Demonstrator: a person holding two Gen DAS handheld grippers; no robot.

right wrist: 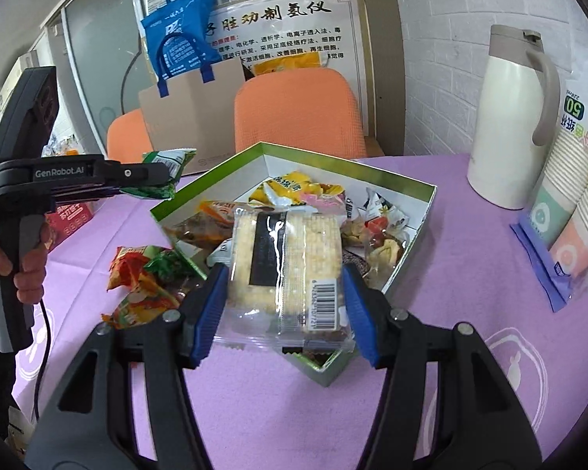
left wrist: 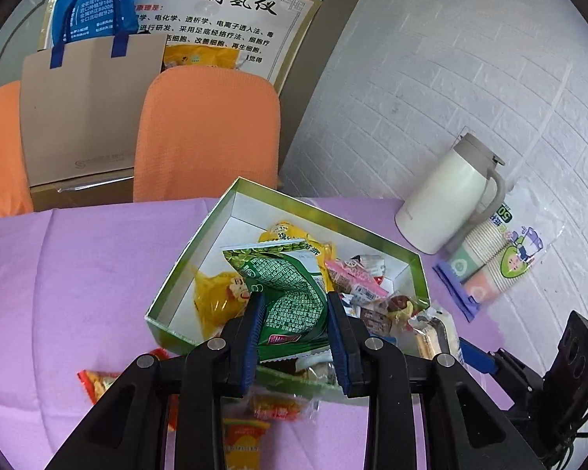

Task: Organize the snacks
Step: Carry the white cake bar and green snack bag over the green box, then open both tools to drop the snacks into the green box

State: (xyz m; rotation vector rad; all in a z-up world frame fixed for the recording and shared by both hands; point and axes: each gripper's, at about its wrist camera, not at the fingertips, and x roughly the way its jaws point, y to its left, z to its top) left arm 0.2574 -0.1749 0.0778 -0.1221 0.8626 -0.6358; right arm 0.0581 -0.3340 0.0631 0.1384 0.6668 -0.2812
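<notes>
Clearly both sets of jaws are loaded: the left gripper pinches a crumpled green snack bag, and the right gripper clamps a clear-wrapped rice cracker pack, each held above the green box. This looks like the carrying step, with more loose snacks lying beside the box on the purple tablecloth. Next, each packet probably needs lowering into a free spot inside the box before the jaws spread.

Green-rimmed box on plain lilac tablecloth.
</notes>
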